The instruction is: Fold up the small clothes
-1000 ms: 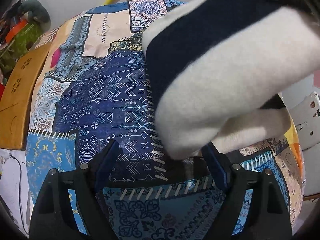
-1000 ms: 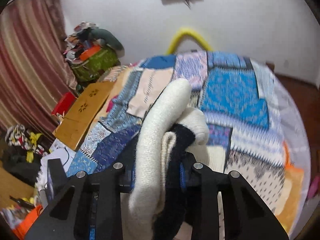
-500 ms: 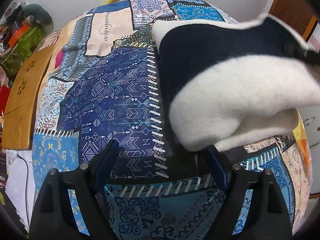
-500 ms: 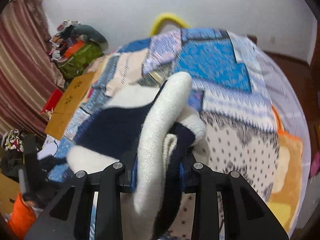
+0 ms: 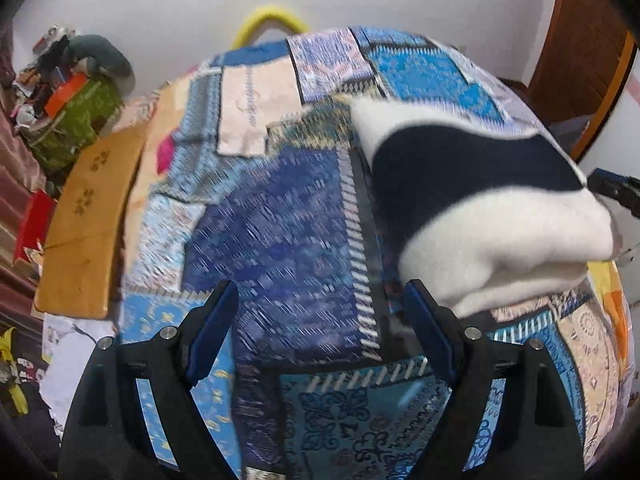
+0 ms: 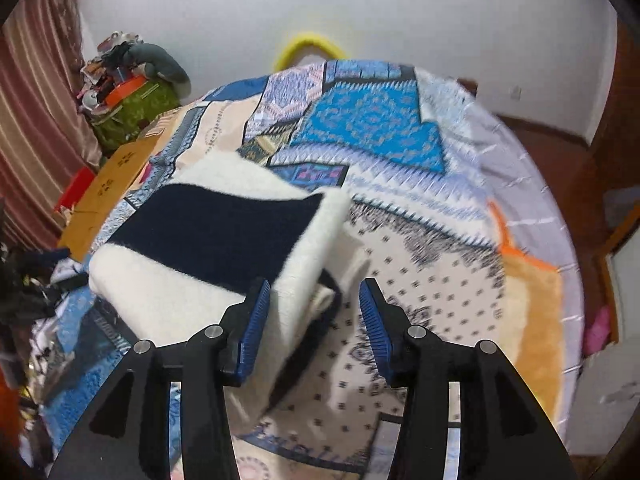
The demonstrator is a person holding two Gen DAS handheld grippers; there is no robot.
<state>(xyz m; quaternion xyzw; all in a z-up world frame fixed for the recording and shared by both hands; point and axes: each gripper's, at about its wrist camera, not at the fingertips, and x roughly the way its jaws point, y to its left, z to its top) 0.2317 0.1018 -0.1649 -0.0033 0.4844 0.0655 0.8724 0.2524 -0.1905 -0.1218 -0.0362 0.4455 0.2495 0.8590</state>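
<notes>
The folded sweater (image 6: 208, 240) lies on the bed (image 6: 400, 128), right of the left claw (image 5: 320, 332), which gapes wide. The right claw (image 6: 314, 316) is wide too, the sweater's near corner between its pads.

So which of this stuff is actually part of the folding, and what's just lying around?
Part of the job:
- folded white and navy knitted garment
- left gripper, jaws open
- right gripper, jaws open

Just lying about:
- tan wooden board
- green patterned bag
- yellow curved hoop
</notes>
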